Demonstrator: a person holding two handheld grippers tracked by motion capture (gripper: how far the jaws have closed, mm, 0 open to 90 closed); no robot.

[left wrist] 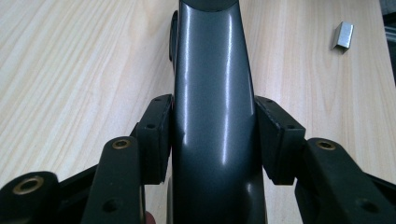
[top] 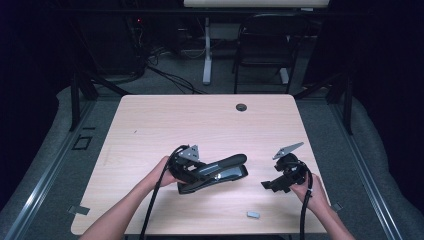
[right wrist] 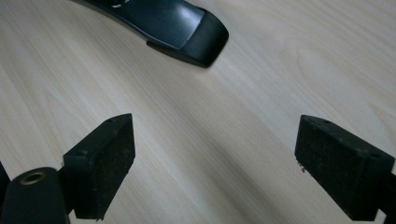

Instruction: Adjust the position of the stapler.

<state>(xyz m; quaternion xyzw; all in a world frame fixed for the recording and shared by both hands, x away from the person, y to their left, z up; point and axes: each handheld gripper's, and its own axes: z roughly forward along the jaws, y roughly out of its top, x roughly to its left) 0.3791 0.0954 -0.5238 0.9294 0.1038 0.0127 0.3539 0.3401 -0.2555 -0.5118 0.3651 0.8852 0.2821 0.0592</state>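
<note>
Holding the stapler (top: 220,172) by its rear end, our left gripper (top: 200,172) has both pads pressed on the sides of the dark upper arm. The stapler lies on the table (top: 200,125), its long axis running from our left hand toward the right, with the nose toward our right gripper (top: 272,186). That gripper is near the nose but apart from it, jaws wide and empty, so it is the free one for the next move, we judge. In the right gripper view the nose (right wrist: 196,39) lies ahead and to the left of the pads. The left gripper view shows the grip closely, and a small block of staples (left wrist: 343,36) beside the stapler; the high view shows the block near the front edge of the table.
</note>
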